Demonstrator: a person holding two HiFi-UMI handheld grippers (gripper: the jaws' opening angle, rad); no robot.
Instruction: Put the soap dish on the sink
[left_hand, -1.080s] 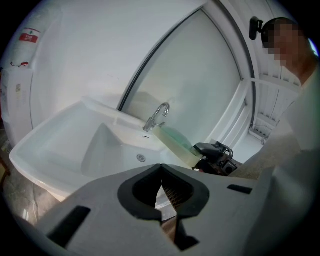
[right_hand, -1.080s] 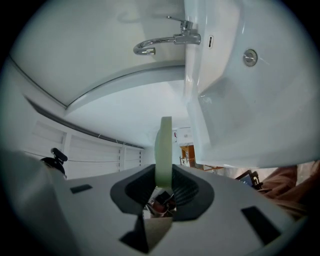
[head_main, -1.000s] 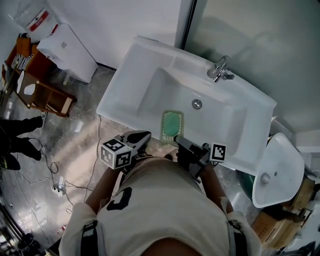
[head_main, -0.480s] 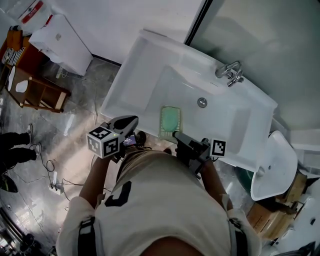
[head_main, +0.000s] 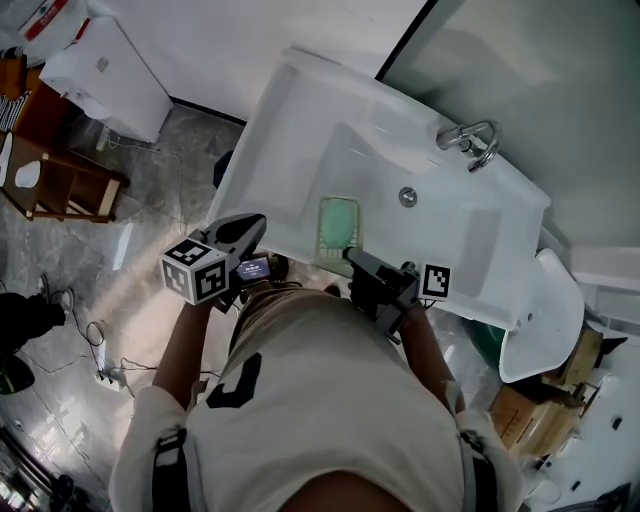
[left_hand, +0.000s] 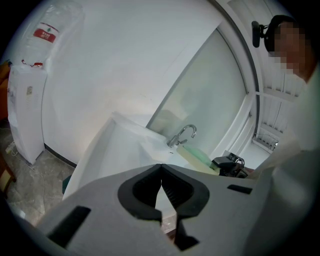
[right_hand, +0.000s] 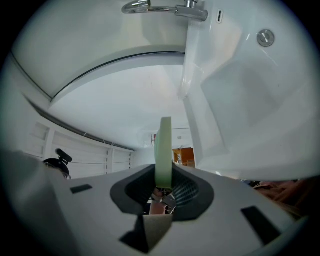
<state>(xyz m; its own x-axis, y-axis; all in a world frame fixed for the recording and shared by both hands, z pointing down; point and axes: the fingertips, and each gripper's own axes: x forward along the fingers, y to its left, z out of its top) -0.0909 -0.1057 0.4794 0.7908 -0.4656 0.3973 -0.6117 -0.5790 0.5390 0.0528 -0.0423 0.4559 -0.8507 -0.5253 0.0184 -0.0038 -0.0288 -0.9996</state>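
Observation:
The pale green soap dish (head_main: 338, 224) hangs over the front rim of the white sink (head_main: 300, 100), near the basin's left part. My right gripper (head_main: 351, 254) is shut on its near edge. In the right gripper view the soap dish (right_hand: 163, 145) stands edge-on between the pads, with the faucet (right_hand: 165, 7) and drain (right_hand: 265, 37) beyond. My left gripper (head_main: 252, 224) is left of the dish, off the sink's front edge, shut and holding nothing. The left gripper (left_hand: 161, 169) view shows the sink (left_hand: 112, 142), the faucet (left_hand: 183, 134) and the dish (left_hand: 198, 156).
A chrome faucet (head_main: 472, 138) and drain (head_main: 407, 196) sit on the sink's far side. A white toilet-like fixture (head_main: 540, 320) stands at the right, a white cabinet (head_main: 100, 70) and wooden stool (head_main: 55, 190) at the left. Cables (head_main: 100, 375) lie on the grey floor.
My left gripper has swung out to the left, away from the dish. The right gripper has carried the soap dish a little further over the sink's front rim.

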